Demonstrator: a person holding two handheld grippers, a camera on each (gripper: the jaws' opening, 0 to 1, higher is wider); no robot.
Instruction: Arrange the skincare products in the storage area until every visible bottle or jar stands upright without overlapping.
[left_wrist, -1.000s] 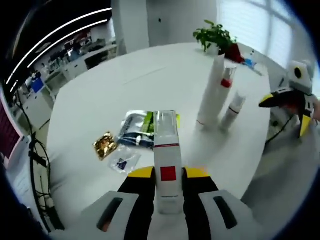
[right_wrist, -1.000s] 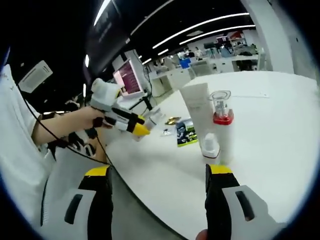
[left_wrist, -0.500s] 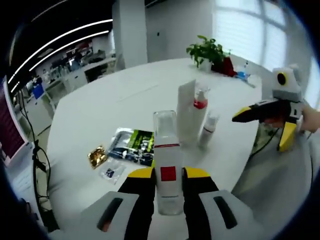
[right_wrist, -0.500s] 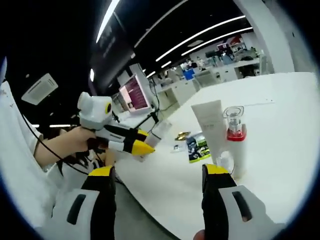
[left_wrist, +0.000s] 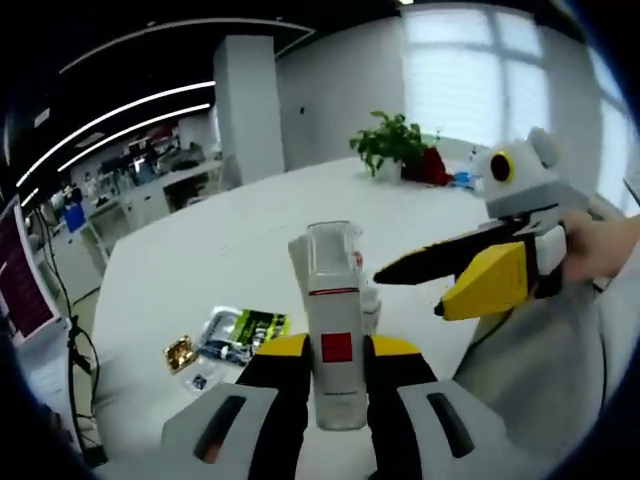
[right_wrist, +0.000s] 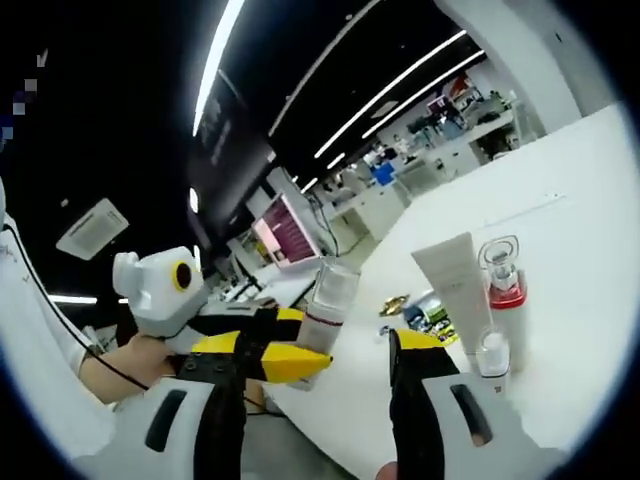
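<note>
Between the yellow-tipped jaws of the left gripper, a clear plastic bottle with a red square label and a thin red band is standing clamped, its long axis running straight up along the jaws and its transparent cap pointing away from the camera, raised above the round white table. Just behind it, a white flat-ended tube and a clear-capped pump bottle with a red collar are standing upright side by side, with a small white-capped bottle just in front of them. Farther left on the glossy tabletop, flat foil sachets, one green-and-black and one gold, are lying flat. From the right, the right gripper is reaching in, held by a hand; in its own view its jaws are standing apart with nothing between them. At the table's far edge a green potted plant is sitting.
</note>
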